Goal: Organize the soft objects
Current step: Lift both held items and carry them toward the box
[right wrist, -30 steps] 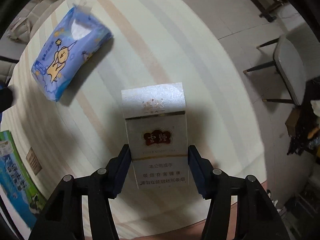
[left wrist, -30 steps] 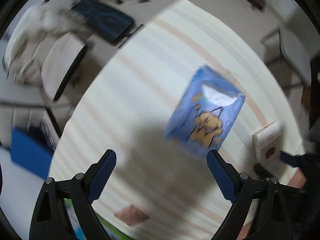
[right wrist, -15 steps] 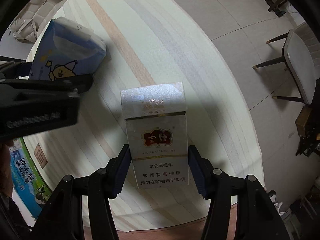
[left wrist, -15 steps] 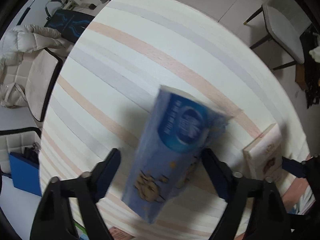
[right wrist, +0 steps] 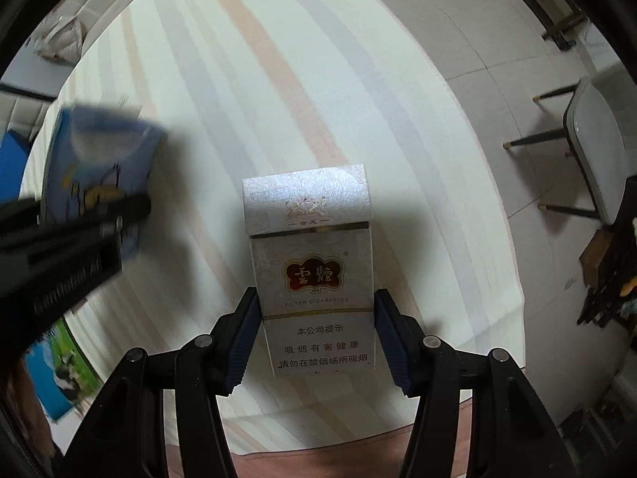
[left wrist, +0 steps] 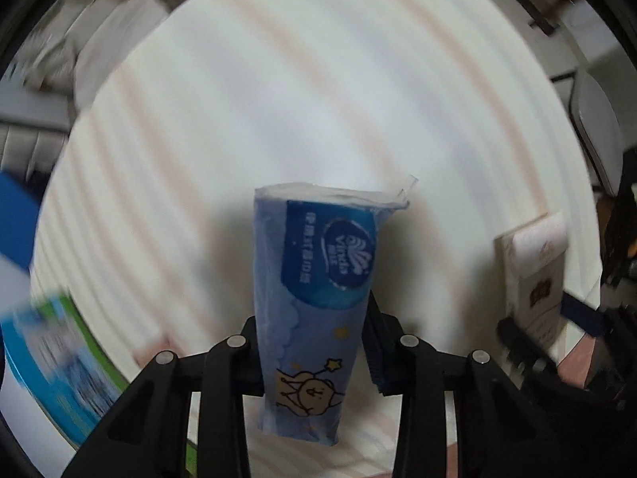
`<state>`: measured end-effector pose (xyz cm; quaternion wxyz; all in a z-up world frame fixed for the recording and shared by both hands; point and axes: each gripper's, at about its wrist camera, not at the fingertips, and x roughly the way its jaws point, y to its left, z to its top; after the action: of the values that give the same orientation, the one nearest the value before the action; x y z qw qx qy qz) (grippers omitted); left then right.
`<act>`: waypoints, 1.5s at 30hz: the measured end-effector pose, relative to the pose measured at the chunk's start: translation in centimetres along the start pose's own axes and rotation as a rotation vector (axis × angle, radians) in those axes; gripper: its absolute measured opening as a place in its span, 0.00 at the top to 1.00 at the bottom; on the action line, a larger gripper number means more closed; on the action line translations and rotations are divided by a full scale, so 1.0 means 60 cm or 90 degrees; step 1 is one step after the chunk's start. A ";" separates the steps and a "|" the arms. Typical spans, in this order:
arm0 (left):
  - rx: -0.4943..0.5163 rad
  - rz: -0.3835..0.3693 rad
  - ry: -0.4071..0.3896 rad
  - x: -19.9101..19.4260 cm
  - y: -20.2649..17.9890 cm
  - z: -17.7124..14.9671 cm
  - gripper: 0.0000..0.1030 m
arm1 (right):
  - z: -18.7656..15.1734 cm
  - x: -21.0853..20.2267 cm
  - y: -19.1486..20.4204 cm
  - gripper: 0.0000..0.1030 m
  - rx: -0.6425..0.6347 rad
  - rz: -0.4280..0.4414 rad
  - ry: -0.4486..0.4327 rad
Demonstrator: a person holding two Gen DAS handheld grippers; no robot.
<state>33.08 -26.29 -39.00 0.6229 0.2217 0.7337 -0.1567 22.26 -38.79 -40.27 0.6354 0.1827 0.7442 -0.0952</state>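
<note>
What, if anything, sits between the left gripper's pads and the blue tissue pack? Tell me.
Nothing visible. The left gripper has just been closing, and the blue tissue pack sits directly between its pads, which press its sides. The cigarette box is apart, in the right gripper.

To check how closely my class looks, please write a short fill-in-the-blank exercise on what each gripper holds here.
1. The left gripper is closed on a ____ tissue pack.
2. The right gripper holds a white ____ pack.
3. Both packs are above a ____ tablecloth.

Missing words: blue; cigarette; striped
</note>
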 end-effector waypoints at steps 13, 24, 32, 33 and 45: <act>-0.098 -0.028 0.020 0.018 0.047 -0.129 0.63 | -0.032 0.023 0.048 0.42 -0.089 -0.087 0.009; -0.092 -0.028 0.002 0.007 0.004 -0.153 0.76 | -0.022 0.021 0.044 0.42 -0.062 -0.069 0.000; -0.105 -0.043 -0.013 -0.018 -0.034 -0.170 0.82 | -0.037 0.015 0.006 0.43 -0.067 -0.038 -0.009; -0.108 -0.049 -0.014 -0.022 -0.032 -0.174 0.82 | -0.040 0.010 0.003 0.43 -0.069 -0.036 -0.013; -0.160 -0.120 -0.011 -0.054 0.010 -0.243 0.82 | -0.084 -0.037 0.014 0.43 -0.093 -0.012 -0.021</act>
<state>21.48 -18.79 -33.21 0.6346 0.0709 0.7597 -0.1229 18.30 -36.45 -37.14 0.6582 0.1275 0.7403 -0.0494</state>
